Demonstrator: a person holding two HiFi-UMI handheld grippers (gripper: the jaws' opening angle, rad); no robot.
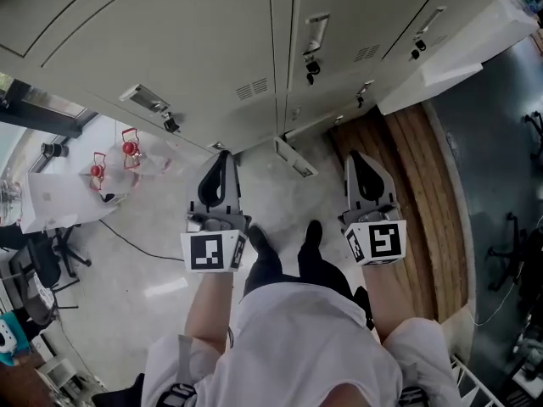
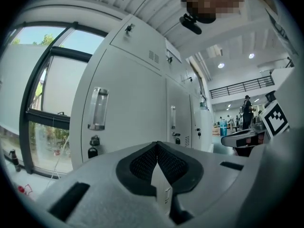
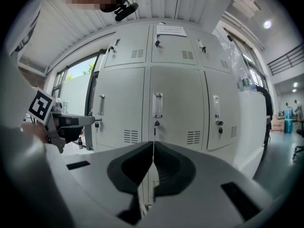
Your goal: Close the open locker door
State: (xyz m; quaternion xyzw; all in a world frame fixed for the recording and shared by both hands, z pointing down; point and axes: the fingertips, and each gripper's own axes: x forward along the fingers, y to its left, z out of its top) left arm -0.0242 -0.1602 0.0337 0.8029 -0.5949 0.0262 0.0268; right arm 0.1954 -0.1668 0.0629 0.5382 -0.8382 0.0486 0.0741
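1. Head view: the left gripper [image 1: 222, 164] and right gripper [image 1: 361, 166] are held side by side in front of the person. Their tips point toward the lockers [image 1: 212, 49], with bare floor between, and they touch nothing.
2. Right gripper view: the right gripper's jaws are pressed together with nothing between them.
3. The middle door [image 3: 173, 99] stands straight beyond their tips, well apart. Its handle [image 3: 157, 104] is just above the line where the jaws meet.
4. Left gripper view: the left gripper's jaws also meet at the tips and are empty.
5. They face the lockers at a slant. The left door [image 2: 128, 113], with its padlock [image 2: 93, 151], lies beyond them and to the left.
6. Every door in view looks flush with its neighbours, so I cannot tell which one is the task's.
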